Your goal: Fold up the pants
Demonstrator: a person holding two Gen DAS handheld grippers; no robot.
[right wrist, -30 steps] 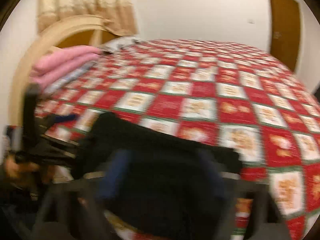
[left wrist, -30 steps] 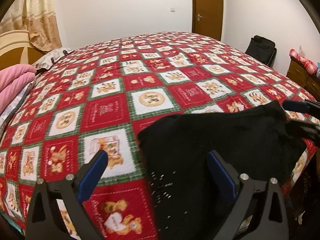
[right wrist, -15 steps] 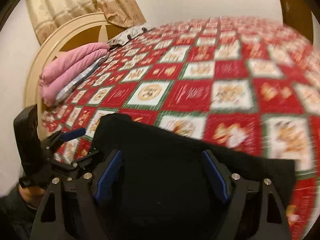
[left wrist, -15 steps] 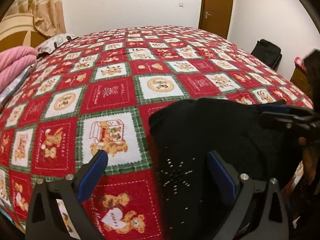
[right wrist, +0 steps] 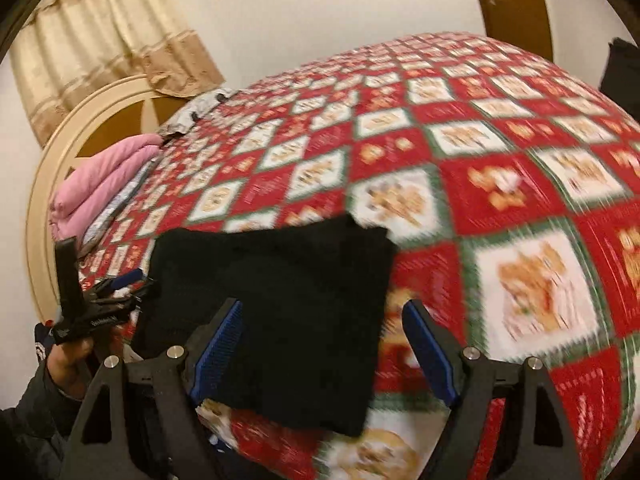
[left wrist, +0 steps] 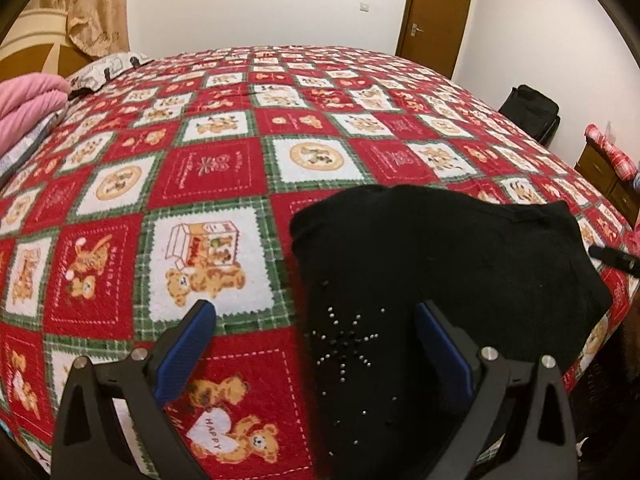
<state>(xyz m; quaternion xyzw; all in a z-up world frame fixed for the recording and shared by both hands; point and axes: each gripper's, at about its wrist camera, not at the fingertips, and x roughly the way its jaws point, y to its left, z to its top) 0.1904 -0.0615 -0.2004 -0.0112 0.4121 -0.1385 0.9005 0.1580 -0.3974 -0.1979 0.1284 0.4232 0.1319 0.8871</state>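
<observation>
Lying on bedspread (left wrist: 208,168): black pants (left wrist: 440,264) sat folded compact near the bed's front edge, seemingly finished.
Left gripper (left wrist: 316,344): fingers spread wide, gripping nothing, hovering over the pants' left edge.
Right gripper (right wrist: 322,344): likewise released, empty, above the pants.
Hidden: near hem cut off; right view blurred.

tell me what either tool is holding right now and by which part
Nothing is held: the left tool and right tool are both open above the folded black pants.
</observation>
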